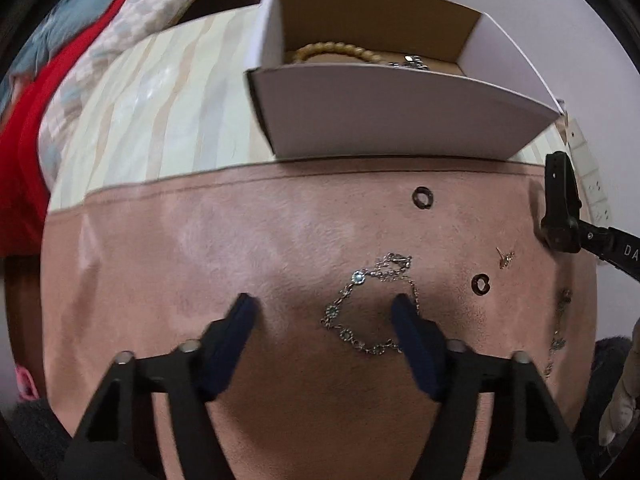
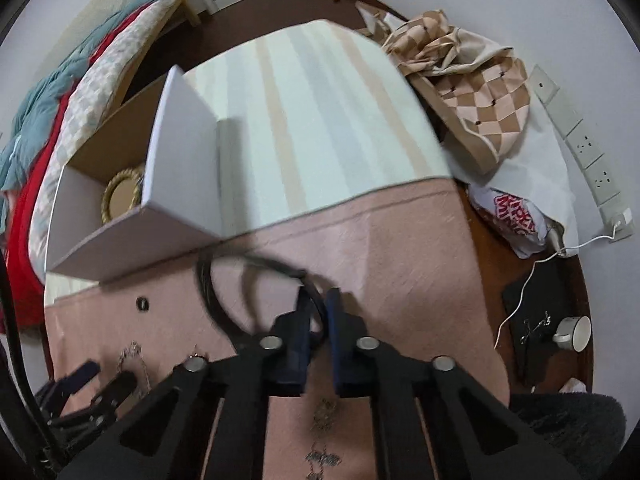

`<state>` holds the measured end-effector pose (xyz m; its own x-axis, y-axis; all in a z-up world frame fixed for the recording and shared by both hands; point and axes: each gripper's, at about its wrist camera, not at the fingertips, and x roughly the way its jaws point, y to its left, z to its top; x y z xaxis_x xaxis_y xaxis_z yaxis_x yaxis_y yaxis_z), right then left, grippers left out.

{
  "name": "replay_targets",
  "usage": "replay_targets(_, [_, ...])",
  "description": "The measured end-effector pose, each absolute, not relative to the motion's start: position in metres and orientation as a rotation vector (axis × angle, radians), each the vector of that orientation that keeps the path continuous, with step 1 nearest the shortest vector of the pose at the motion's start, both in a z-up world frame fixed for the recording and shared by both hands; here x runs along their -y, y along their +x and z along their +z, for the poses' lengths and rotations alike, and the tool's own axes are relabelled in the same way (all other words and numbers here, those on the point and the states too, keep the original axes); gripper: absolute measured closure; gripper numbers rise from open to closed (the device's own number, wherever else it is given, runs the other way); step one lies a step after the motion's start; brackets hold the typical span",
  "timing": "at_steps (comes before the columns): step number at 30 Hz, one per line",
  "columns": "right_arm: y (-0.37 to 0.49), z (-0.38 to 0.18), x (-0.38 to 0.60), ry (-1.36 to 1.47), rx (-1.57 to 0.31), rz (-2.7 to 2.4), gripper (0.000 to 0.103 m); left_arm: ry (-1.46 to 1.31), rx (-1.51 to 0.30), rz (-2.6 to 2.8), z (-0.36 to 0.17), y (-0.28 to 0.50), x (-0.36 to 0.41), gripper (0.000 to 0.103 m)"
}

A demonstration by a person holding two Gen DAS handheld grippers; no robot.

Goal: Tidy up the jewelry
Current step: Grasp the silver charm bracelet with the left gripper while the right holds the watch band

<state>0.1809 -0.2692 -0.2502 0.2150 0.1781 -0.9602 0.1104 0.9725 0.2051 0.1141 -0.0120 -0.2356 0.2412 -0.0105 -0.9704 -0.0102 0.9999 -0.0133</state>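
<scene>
A silver chain bracelet (image 1: 370, 304) lies on the pink mat (image 1: 200, 248). My left gripper (image 1: 325, 310) is open just above it, with its right finger over the chain. An open cardboard box (image 1: 392, 120) behind the mat holds a wooden bead bracelet (image 1: 332, 51) and a silver piece (image 1: 412, 62). My right gripper (image 2: 320, 308) is shut on a black cord necklace (image 2: 224, 276), lifted over the mat near the box (image 2: 160, 200). Two dark rings (image 1: 422, 197), a small earring (image 1: 505, 258) and another chain (image 1: 558, 332) lie on the mat.
The mat lies on a striped table cloth (image 2: 320, 120). A checked bag (image 2: 468, 92), a white plastic bag (image 2: 520, 200) and a cup (image 2: 574, 332) sit to the right. Bedding (image 1: 48, 80) is at the left. A silver chain (image 2: 322, 440) lies under my right gripper.
</scene>
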Motion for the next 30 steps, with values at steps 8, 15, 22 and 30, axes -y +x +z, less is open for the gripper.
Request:
replay_targets(8, [0.166,-0.244,0.264,0.247,-1.329,0.065,0.100,-0.136,-1.328,-0.054,-0.227,0.106,0.003,0.102])
replay_targets(15, [0.153,-0.222,0.259,0.275,-1.287,0.113,0.100,-0.214,-1.301,-0.068,-0.204,0.082,-0.009,0.103])
replay_targets(22, [0.141,-0.196,0.254,0.284,-1.246,0.151,0.100,-0.247,-1.231,-0.099,-0.162,0.077,-0.016,0.103])
replay_targets(30, [0.145,-0.154,0.246,0.286,-1.186,0.215,0.100,-0.271,-1.142,-0.186,-0.116,0.109,-0.031,0.103])
